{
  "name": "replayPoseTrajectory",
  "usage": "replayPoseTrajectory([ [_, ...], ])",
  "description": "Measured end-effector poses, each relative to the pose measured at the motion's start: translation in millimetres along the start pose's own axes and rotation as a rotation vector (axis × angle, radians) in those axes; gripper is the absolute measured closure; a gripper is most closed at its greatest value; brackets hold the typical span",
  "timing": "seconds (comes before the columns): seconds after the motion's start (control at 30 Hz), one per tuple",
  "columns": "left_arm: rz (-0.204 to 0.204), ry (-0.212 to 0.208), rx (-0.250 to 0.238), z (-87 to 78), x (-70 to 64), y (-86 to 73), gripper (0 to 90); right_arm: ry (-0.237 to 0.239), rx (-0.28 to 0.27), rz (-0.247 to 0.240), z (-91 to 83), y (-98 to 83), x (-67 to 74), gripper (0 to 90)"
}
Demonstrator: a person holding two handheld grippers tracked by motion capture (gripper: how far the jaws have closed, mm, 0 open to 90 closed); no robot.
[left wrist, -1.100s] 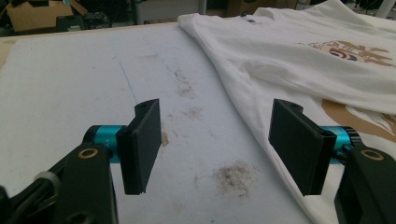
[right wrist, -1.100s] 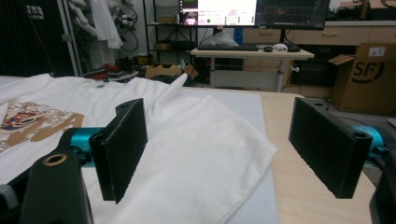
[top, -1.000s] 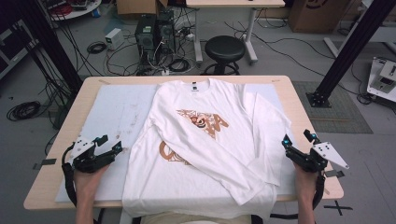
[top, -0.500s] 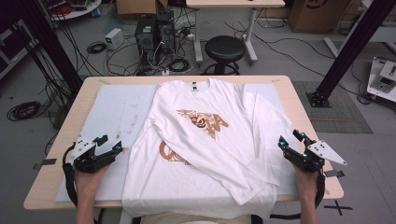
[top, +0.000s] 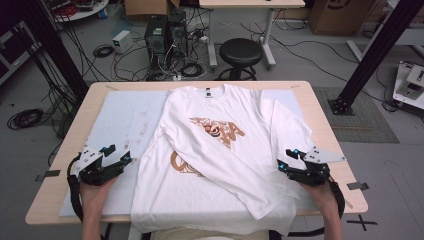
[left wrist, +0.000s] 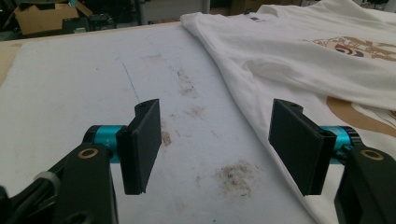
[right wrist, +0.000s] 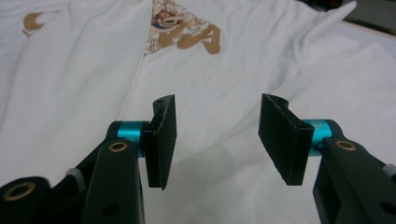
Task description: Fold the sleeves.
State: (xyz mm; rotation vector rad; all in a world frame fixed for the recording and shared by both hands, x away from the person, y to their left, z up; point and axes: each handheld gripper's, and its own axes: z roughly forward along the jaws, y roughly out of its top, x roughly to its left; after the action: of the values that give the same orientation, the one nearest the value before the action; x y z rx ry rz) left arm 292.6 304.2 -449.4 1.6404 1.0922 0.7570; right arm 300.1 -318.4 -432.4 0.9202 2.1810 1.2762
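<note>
We held the left gripper [top: 116, 157] open beside a white shirt [top: 220, 150]; the right gripper [top: 289, 159], jaws just narrowing but empty, hovered over its sleeve [top: 292, 132].

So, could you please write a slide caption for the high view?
White long-sleeved shirt spread on a wooden table, an open gripper at each side: left gripper, right gripper.

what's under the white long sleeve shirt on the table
The white long-sleeve shirt lies on a stained white mat, which covers the wooden table. Whatever lies beneath the shirt's middle is covered by the fabric.
</note>
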Motion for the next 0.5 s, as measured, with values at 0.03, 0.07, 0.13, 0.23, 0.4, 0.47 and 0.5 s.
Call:
replayPoseTrajectory([
  [0.03,0.0,-0.001,-0.001,0.1,-0.1,0.0,34.7,0.004,0.011,0.005,0.7,-0.2,1.0,48.2],
  [0.07,0.0,-0.001,-0.001,0.1,-0.1,0.0,34.7,0.004,0.011,0.005,0.7,-0.2,1.0,48.2],
  [0.13,-0.002,0.0,0.003,0.5,0.2,0.2,34.7,0.036,0.033,0.007,1.2,-1.3,3.1,47.7],
  [0.23,-0.002,0.001,0.006,0.6,0.1,0.3,34.7,0.048,0.063,-0.022,3.5,-1.5,6.6,45.8],
  [0.4,-0.003,0.002,0.007,1.2,0.0,0.3,34.7,0.062,0.128,-0.078,10.2,-2.9,13.3,45.7],
  [0.47,-0.002,0.002,0.007,1.2,-0.1,0.3,34.7,0.05,0.155,-0.094,12.7,-4.0,14.6,45.7],
  [0.5,0.0,0.002,0.009,1.0,0.1,0.3,34.7,0.047,0.158,-0.099,13.2,-4.4,14.0,45.7],
])
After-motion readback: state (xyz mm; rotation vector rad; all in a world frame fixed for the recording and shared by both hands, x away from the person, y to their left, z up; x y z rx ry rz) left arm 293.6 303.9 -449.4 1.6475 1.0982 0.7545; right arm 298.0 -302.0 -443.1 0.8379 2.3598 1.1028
